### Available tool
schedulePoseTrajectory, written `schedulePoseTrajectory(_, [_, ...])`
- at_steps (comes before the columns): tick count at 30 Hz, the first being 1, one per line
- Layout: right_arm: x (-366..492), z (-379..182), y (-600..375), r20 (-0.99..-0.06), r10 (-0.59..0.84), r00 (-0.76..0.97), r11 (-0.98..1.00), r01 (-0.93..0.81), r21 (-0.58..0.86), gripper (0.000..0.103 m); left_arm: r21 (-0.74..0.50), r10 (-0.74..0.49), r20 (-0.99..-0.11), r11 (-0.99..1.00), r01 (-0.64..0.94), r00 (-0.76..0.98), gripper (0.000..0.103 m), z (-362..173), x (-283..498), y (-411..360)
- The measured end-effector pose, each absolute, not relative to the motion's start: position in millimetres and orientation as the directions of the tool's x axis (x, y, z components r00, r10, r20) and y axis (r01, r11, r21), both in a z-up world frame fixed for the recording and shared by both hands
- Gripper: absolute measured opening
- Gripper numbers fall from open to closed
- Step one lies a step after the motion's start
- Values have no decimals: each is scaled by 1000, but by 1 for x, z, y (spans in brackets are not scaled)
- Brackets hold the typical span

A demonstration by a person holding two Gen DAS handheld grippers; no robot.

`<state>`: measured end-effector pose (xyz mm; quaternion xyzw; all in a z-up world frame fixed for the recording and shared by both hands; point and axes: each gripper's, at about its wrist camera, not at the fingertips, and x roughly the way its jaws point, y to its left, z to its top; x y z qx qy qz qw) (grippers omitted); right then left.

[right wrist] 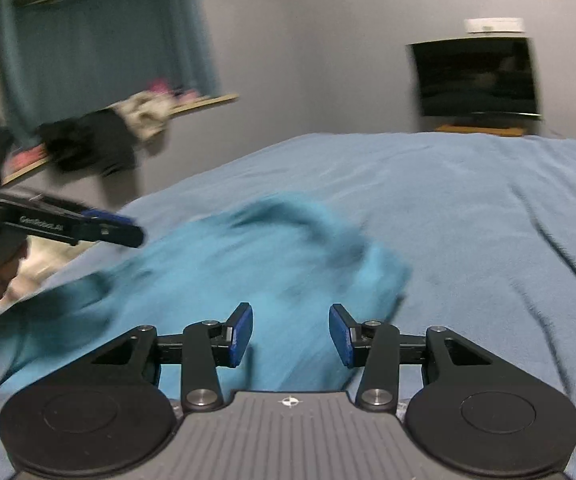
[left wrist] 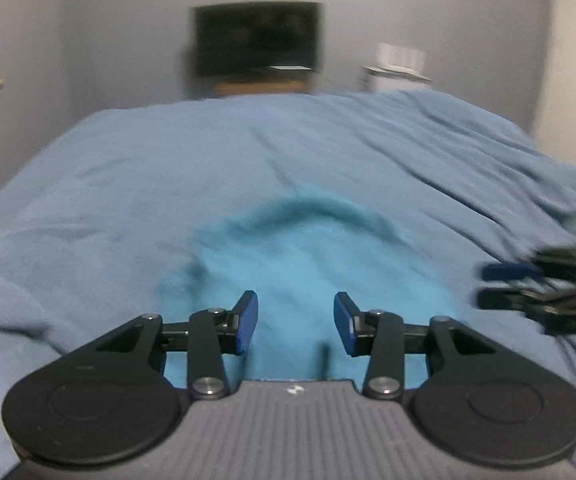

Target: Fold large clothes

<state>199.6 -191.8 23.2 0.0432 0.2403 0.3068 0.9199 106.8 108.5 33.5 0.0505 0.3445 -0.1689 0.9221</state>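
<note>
A turquoise garment lies crumpled on the blue bedspread near the bed's near edge. The left gripper hovers over it, jaws spread wide, holding nothing. The right gripper is likewise wide open and empty above the garment's right part. A dark television stands beyond the bed's far edge.
</note>
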Motion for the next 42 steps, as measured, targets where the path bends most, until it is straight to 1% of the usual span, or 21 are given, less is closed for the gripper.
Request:
schedulePoseTrajectory(3, [163,24,-180,-456,612,646,773,-610,175,45,-67,-358,-688,898,435,632,40,22,72,88])
schedulePoseTrajectory(5, [145,20,-169,-495,604,625,764,-631,136,45,-50,-362,-718,878,475,594,40,9,54,75])
schedulePoseTrajectory(7, [137,14,-161,-523,589,616,767,-630,122,44,12,-313,-743,877,480,591,40,-4,47,70])
schedulePoseTrajectory(9, [140,7,-156,-532,579,617,777,-615,133,45,86,-243,-752,886,456,613,40,-14,45,71])
schedulePoseTrajectory(10, [143,5,-151,-529,571,628,786,-604,133,46,133,-198,-751,889,438,629,40,-19,48,75])
schedulePoseTrajectory(11, [145,2,-147,-528,560,638,795,-594,126,48,154,-170,-752,894,420,637,40,-23,51,79])
schedulePoseTrajectory(15, [155,-4,-127,-526,531,665,814,-572,100,53,96,-174,-762,923,374,624,39,-29,73,106])
schedulePoseTrajectory(17, [158,1,-133,-511,554,657,809,-570,144,55,81,-184,-752,928,365,633,39,-30,73,111])
schedulePoseTrajectory(18, [161,2,-141,-495,578,649,800,-569,188,64,81,-184,-747,929,361,639,39,-29,69,112])
schedulePoseTrajectory(20, [169,7,-161,-461,586,666,808,-526,265,77,67,-195,-737,932,357,647,39,-32,66,115])
schedulePoseTrajectory(22, [187,9,-184,-453,575,681,818,-463,342,78,45,-204,-732,937,346,649,39,-33,64,117])
schedulePoseTrajectory(24, [212,6,-206,-462,576,674,809,-394,436,84,23,-201,-727,948,317,656,39,-33,66,122])
schedulePoseTrajectory(27, [256,-13,-229,-458,639,618,733,-308,606,88,-32,-214,-726,960,279,654,39,-33,69,132])
schedulePoseTrajectory(28, [273,-23,-234,-447,676,587,686,-279,672,89,-42,-216,-727,962,271,652,39,-33,71,134])
schedulePoseTrajectory(31, [311,-51,-234,-403,764,504,565,-221,795,90,-55,-217,-731,964,262,647,39,-33,73,135])
schedulePoseTrajectory(34, [338,-72,-225,-370,816,445,492,-196,849,90,-61,-218,-735,964,258,642,39,-33,75,135])
schedulePoseTrajectory(36, [354,-83,-218,-355,838,415,464,-199,863,94,-69,-222,-737,965,255,638,39,-34,80,136])
schedulePoseTrajectory(39, [376,-98,-211,-306,874,378,401,-203,893,99,-91,-232,-739,964,249,632,39,-34,84,139])
schedulePoseTrajectory(42, [399,-110,-205,-263,904,337,345,-213,914,102,-114,-244,-740,964,241,627,39,-35,87,141])
